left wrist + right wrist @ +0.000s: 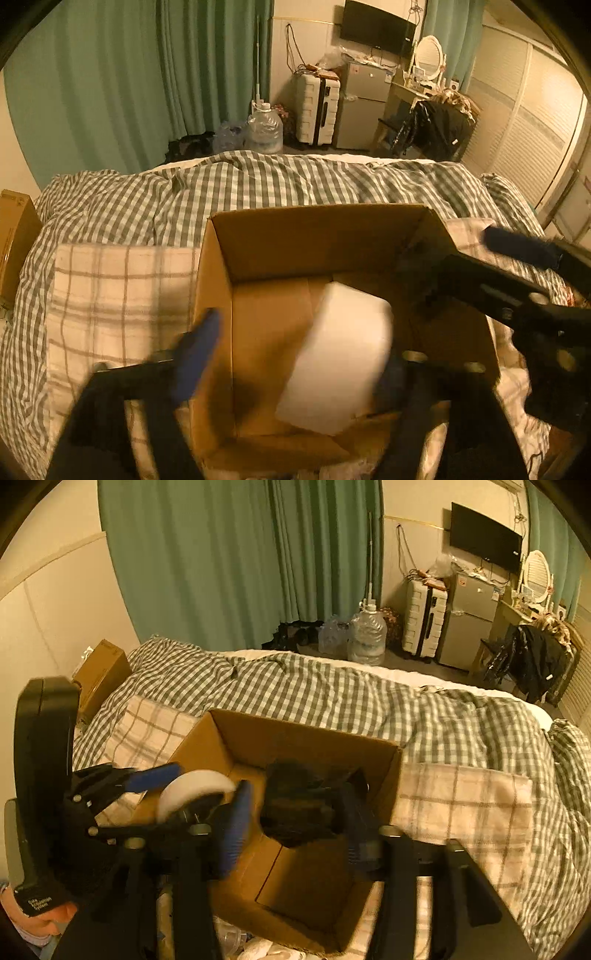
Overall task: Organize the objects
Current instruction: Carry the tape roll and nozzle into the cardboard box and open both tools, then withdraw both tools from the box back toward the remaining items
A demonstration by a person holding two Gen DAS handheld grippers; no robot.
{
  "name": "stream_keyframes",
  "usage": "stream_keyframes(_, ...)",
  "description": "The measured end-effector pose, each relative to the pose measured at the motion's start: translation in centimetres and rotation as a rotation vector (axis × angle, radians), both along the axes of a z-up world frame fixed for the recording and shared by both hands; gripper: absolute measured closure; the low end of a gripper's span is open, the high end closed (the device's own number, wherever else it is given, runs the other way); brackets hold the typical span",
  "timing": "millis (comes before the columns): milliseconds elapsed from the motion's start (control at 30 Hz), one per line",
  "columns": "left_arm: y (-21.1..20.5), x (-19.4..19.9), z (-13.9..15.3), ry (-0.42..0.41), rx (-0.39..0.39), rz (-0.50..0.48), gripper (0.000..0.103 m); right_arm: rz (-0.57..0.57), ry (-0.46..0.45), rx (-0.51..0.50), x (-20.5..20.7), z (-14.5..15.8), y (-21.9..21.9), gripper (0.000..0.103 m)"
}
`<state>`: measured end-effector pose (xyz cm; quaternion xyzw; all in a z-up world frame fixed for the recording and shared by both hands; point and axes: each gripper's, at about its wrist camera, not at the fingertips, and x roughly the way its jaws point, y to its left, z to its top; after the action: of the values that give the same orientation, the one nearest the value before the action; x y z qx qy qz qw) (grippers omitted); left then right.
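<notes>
A big bed with a gray and white checked blanket (258,184) fills the middle of both views. Green curtains (147,74) hang across the top of the frame behind it. In the upper right stand a white suitcase (317,110), a small silver fridge (364,110) and a dark TV (376,26) on the wall. A big clear water jug (264,129) sits on the floor near the curtains.

On the bed lies a pale plaid cloth (122,295), and on it sits an open cardboard box (314,236), low in the middle of the frame.

In the left wrist view, a white block (340,365) is over the open box, low in the middle. It looks blurry. The left gripper (295,369) has its blue fingers (197,354) spread wide, one on each side of the block. I cannot tell if the fingers are touching the block or just near it. In the right wrist view the same white block shows at the left, between the left gripper's blue fingers.

The right gripper (295,823) is low in the middle of its view, over the box. Its fingers sit close on both sides of a dark bundle (299,805), and it seems to be gripping it. The bundle is too dark to tell what it is.
</notes>
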<state>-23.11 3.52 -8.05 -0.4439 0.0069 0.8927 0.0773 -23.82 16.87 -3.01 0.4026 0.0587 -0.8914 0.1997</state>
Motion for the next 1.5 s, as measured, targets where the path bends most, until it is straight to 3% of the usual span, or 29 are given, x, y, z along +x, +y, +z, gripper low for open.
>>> stream_keyframes(33,0.0,0.3,0.2,0.003,0.003,-0.003,0.019,-0.012,0.006,0.003,0.2,0.3,0.1,0.027)
stream_keyframes(133,-0.3,1.0,0.6,-0.025,-0.001,-0.005,0.016,-0.042,0.014,0.013,0.7,1.4,0.6,0.024)
stream_keyframes(333,-1.2,3.7,3.9,0.004,0.026,0.008,0.015,-0.083,0.057,0.033,3.3,4.5,2.3,0.023)
stream_keyframes(567,-2.5,8.8,8.5,0.108,0.025,0.038,0.015,-0.127,0.136,0.089,8.9,8.5,4.0,0.023)
stream_keyframes(767,-3.5,13.2,9.9,0.175,0.022,0.065,0.015,-0.159,0.157,0.100,13.9,9.3,4.9,0.023)
stream_keyframes(1033,-5.1,16.7,6.6,0.165,0.028,0.119,0.015,-0.174,0.105,0.118,17.6,5.4,4.0,0.023)
stream_keyframes(1500,-5.6,16.5,-3.4,-0.010,0.034,0.142,0.015,-0.201,-0.083,0.201,15.5,-5.5,1.6,0.023)
